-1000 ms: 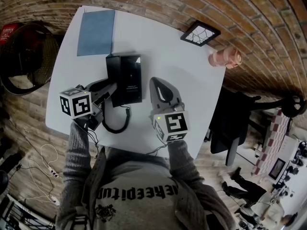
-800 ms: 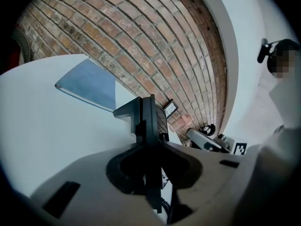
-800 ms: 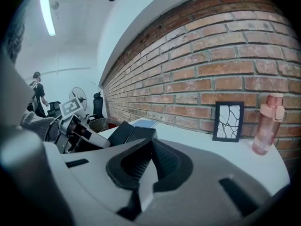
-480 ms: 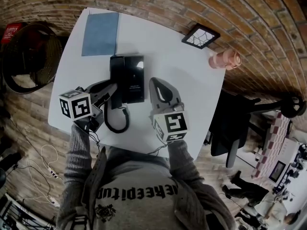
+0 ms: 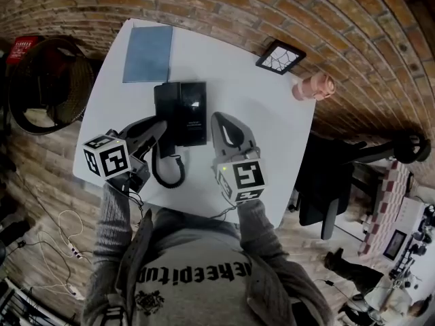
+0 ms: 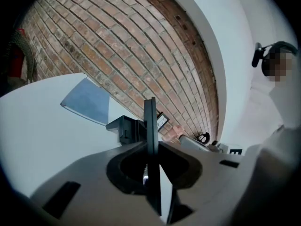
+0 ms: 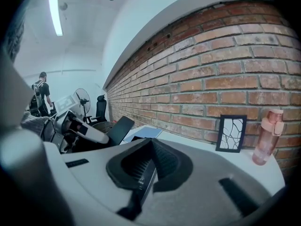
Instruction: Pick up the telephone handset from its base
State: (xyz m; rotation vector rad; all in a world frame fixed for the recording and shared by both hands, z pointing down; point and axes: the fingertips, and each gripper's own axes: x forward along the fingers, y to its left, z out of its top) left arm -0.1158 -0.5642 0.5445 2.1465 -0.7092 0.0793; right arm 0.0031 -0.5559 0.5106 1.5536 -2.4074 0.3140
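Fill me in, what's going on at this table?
A person is working two hand-held grippers over a white table. The left gripper is shut on the black handset and holds it tilted beside the phone base, with the coiled cord trailing below. The right gripper is shut and empty, just right of the base.

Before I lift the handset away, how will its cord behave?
The cord lies in a slack loop, so it's probably floppy and will trail. It seems to run to the base, which might get dragged.
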